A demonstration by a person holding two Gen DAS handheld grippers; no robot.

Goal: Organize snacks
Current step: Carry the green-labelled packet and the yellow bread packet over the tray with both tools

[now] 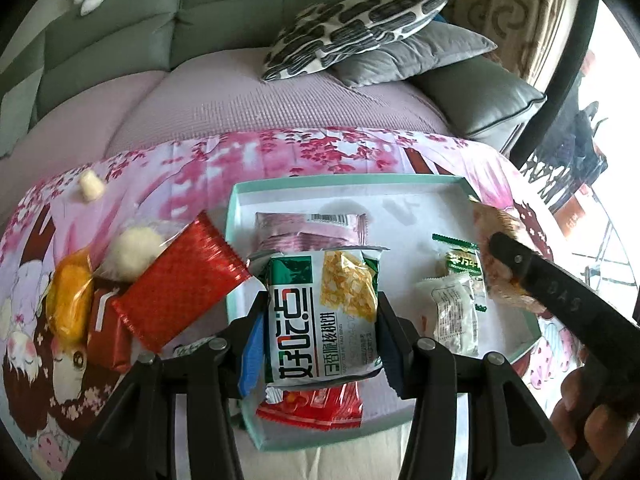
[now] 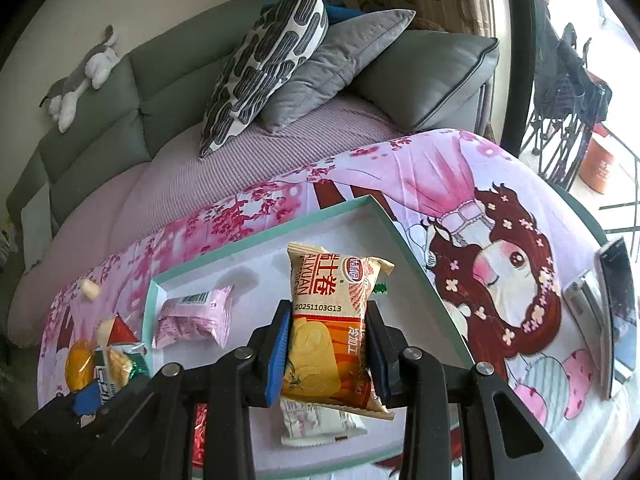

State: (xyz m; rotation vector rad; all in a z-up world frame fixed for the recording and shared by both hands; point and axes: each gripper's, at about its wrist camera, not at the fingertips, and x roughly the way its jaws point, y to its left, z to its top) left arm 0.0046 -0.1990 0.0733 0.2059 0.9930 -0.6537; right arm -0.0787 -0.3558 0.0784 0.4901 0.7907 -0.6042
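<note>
Gripping a white and green snack packet (image 1: 324,316) in the left gripper (image 1: 320,320), I read its look first: a glossy pillow pack with a green upper band, a yellow picture of flaky pieces, bold red and green lettering and crimped ends. The right gripper (image 2: 328,344) is clamped on a beige and orange snack packet (image 2: 332,328), which carries red characters, a printed date code and a yellow picture on its lower half.

Both tools angle steeply downward toward the teal-rimmed tray (image 1: 234,216). In the left wrist view the right tool enters from the right as a dark finger, with part of my hand (image 1: 588,416) below it. Each packet stands between blue pads (image 1: 252,352), which press on its two long sides; the left jaws sit at a narrow setting, the right jaws narrower.

All places below are given relative to the tray. The white and green packet hangs over the tray's near left part, above a red wrapper (image 1: 316,404) and in front of a pink packet (image 1: 308,228) lying inside. The beige packet hangs over the right part, above a white wrapped sweet (image 1: 452,312) and a green-edged sachet (image 1: 460,256), both inside. Outside the left rim, on the pink printed cloth (image 1: 168,168), lie a red foil pack (image 1: 184,284), an orange wrapped cake (image 1: 70,300), a pale round snack (image 1: 132,252) and, farther off, a small cream piece (image 1: 90,186). Behind the tray stands a grey sofa (image 1: 120,40).
</note>
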